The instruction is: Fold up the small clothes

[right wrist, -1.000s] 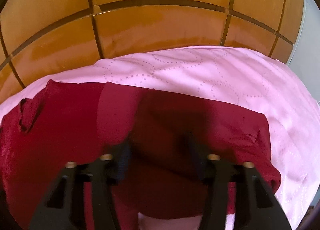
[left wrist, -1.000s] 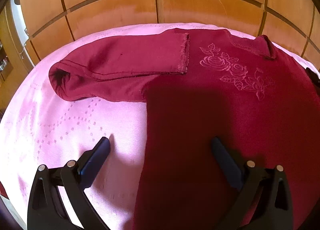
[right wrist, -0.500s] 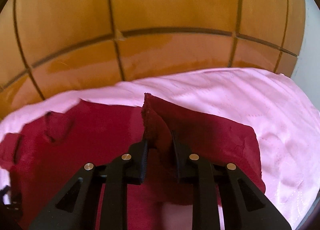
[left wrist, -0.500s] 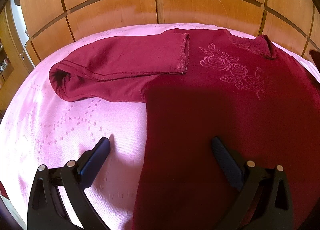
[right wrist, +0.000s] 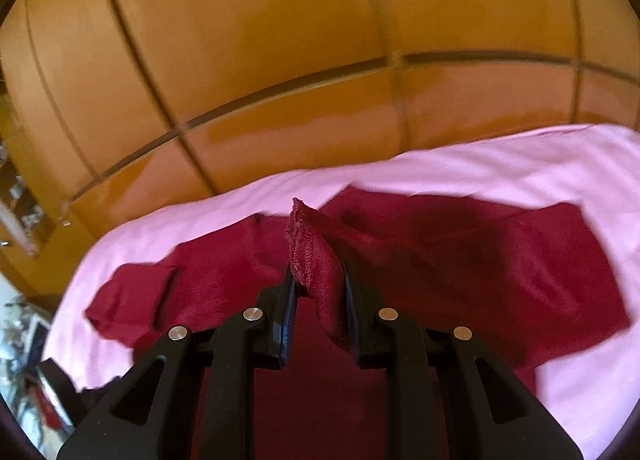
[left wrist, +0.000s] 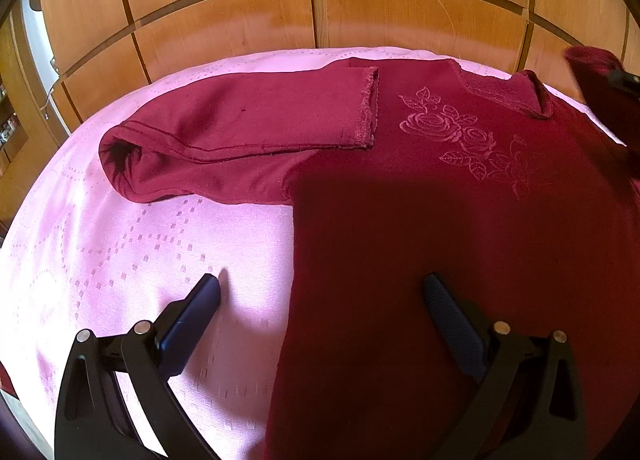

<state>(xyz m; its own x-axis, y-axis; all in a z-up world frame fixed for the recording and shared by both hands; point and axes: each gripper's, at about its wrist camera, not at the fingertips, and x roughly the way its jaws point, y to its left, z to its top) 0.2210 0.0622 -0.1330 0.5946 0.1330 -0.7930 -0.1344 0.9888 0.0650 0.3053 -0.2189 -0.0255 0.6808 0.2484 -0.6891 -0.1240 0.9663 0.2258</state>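
Note:
A dark red sweater [left wrist: 460,220] with rose embroidery lies flat on a pink bedspread [left wrist: 120,252]. Its left sleeve [left wrist: 256,128] is folded across toward the chest. My left gripper [left wrist: 320,296] is open and hovers over the sweater's left side edge, one finger over the bedspread, one over the fabric. My right gripper [right wrist: 318,280] is shut on the cuff of the right sleeve [right wrist: 308,256] and holds it lifted above the sweater. The lifted sleeve also shows at the right edge of the left wrist view [left wrist: 600,84].
Wooden wardrobe panels [left wrist: 320,0] stand right behind the bed. A shelf with small items [right wrist: 20,196] is at the far left. The bedspread extends left of the sweater and to its right [right wrist: 580,380].
My right gripper closed on the right sleeve cuff, lifted it and is carrying it leftward over the sweater. The left gripper has not moved.

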